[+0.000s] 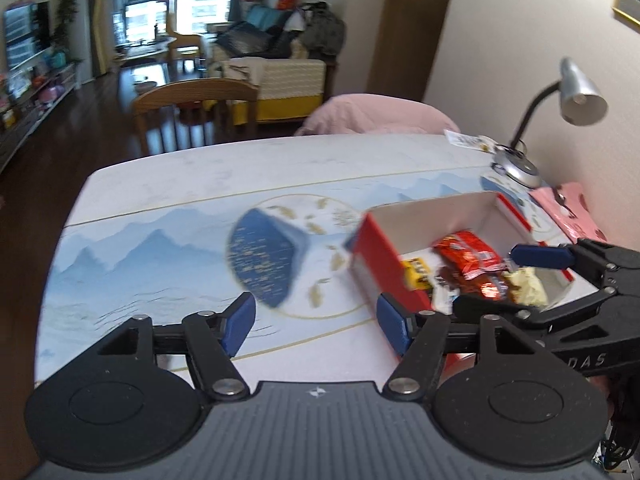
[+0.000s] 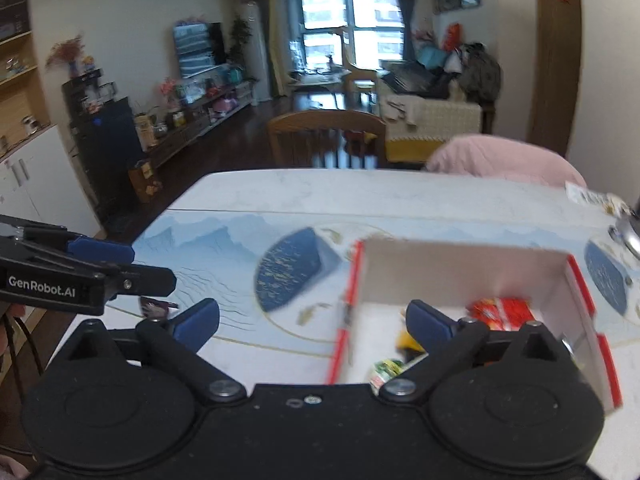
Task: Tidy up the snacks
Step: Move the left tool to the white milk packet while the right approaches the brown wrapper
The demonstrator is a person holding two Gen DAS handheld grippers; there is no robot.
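I see both my left gripper [image 1: 316,320] and right gripper [image 2: 312,320] spread wide, holding nothing. The snacks [image 1: 468,258] lie, somewhat blurred, inside the red box [image 1: 376,256] on the table [image 1: 160,184].

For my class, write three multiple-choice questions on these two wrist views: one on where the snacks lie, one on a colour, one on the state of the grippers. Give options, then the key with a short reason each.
1. Where are the snack packets?
A. Inside the open box
B. On the wooden chair
C. Under the lamp

2. What colour are the box's outer walls?
A. Green
B. Red
C. Black

3. How do the two hand-held grippers stand?
A. Both clamped on a packet
B. One holds the box
C. Both open, holding nothing

Key: 1 A, the red snack packet and the others lie inside the box. 2 B, its outside is red, its inside white. 3 C, the left hand-held gripper and the right hand-held gripper show wide gaps with nothing between the fingers.
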